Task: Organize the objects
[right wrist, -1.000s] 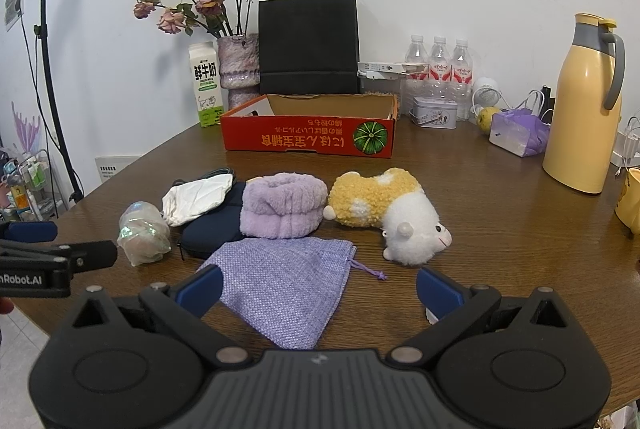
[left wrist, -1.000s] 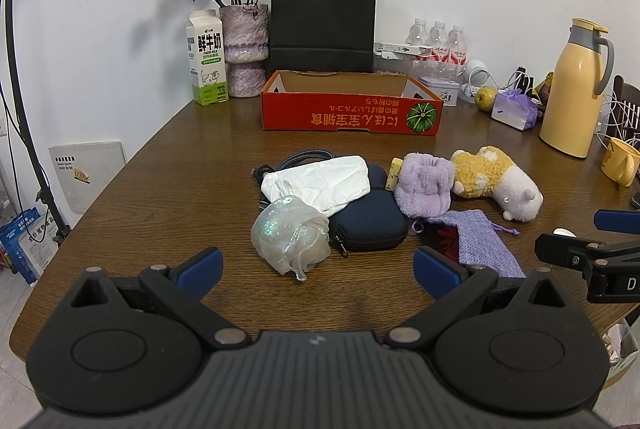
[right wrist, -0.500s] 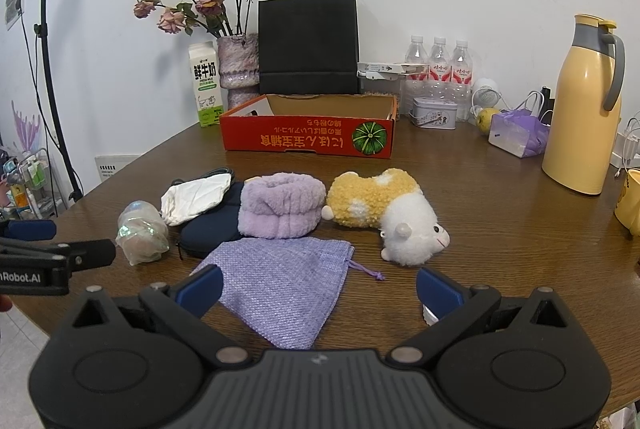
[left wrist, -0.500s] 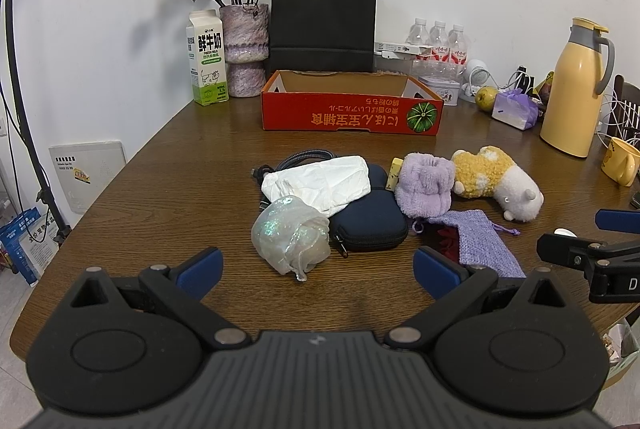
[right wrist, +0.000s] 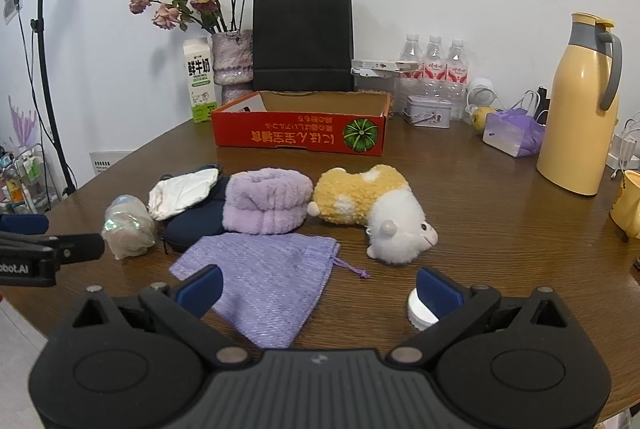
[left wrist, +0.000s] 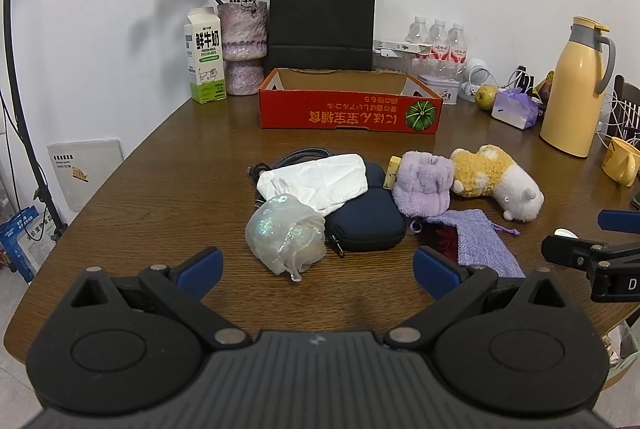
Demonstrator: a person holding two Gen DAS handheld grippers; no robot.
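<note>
A pile of small things lies mid-table: an iridescent pouch [left wrist: 285, 233], a white cloth [left wrist: 316, 181], a dark blue case [left wrist: 366, 219], a fluffy purple roll [left wrist: 424, 183], a yellow and white plush toy [left wrist: 496, 181] and a purple drawstring bag [right wrist: 260, 281]. An open red cardboard box [left wrist: 350, 109] stands behind them. My left gripper [left wrist: 316, 267] is open and empty, just in front of the pouch. My right gripper [right wrist: 318, 289] is open and empty over the near end of the purple bag. A small white round lid [right wrist: 418, 311] lies by its right finger.
At the back stand a milk carton [left wrist: 205, 63], a vase of dried roses [left wrist: 242, 53], a black paper bag [left wrist: 322, 21], water bottles [left wrist: 438, 43] and a tin [right wrist: 428, 111]. A yellow thermos [right wrist: 580, 101] and yellow mug [left wrist: 620, 161] stand right. The table edge is near me.
</note>
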